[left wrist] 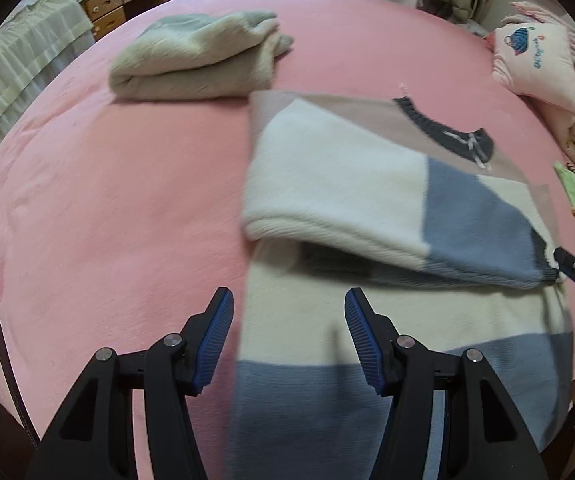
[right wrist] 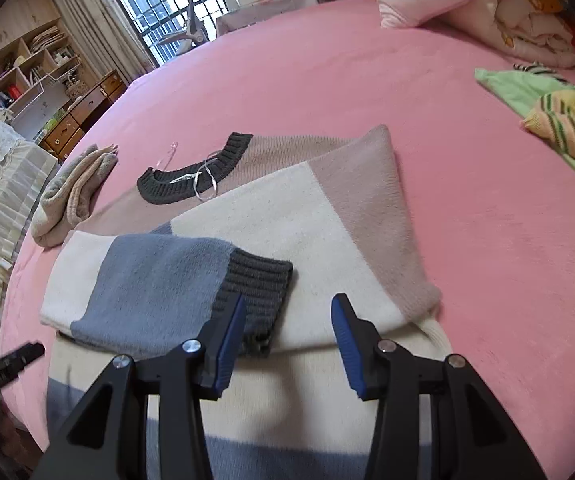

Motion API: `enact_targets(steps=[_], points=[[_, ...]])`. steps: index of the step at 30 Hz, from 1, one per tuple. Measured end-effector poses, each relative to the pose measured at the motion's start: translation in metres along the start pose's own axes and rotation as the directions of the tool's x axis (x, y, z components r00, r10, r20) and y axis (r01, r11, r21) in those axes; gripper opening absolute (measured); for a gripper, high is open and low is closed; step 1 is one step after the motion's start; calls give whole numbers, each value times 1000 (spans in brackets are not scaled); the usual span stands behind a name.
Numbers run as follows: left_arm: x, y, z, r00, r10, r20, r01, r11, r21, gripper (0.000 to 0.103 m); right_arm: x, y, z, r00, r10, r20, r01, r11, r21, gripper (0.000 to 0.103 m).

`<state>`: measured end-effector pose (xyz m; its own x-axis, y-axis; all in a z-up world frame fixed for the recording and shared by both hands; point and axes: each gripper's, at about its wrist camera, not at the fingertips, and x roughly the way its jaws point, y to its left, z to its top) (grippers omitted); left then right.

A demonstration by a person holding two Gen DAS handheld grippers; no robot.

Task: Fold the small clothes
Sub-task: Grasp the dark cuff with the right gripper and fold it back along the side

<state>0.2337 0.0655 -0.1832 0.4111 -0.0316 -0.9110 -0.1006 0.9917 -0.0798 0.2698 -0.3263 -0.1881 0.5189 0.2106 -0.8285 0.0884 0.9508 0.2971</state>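
Pink bed cover (left wrist: 107, 200) fills both views, cluttered bedroom behind. Colour-block sweater (left wrist: 347, 168) lies flat at centre, both sleeves folded across body, dark collar (right wrist: 191, 176) toward 12 o'clock. Folded beige garment (left wrist: 199, 56) at 11 o'clock of sweater, just beside it. Striped knit pile (right wrist: 567, 124) at 2 o'clock in right view. Your left gripper (left wrist: 289, 336) hovers over sweater hem, jaws wide apart, holding nothing. Your right gripper (right wrist: 287, 340) likewise spread, empty, above grey sleeve cuff (right wrist: 259, 280).
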Motion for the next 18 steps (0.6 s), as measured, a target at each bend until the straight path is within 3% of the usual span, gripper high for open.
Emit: enact_targets(steps=[6, 12, 18], points=[[6, 9, 6, 1000, 8, 13, -8, 999, -34, 57, 31, 3, 15, 998, 32, -52, -31, 999, 20, 45], [12, 18, 12, 1000, 3, 26, -1, 997, -77, 57, 45, 25, 16, 998, 10, -56, -13, 998, -58, 44], [24, 25, 15, 1000, -6, 9, 7, 994, -113, 57, 26, 40, 20, 999, 48, -11, -49, 991, -127, 24]])
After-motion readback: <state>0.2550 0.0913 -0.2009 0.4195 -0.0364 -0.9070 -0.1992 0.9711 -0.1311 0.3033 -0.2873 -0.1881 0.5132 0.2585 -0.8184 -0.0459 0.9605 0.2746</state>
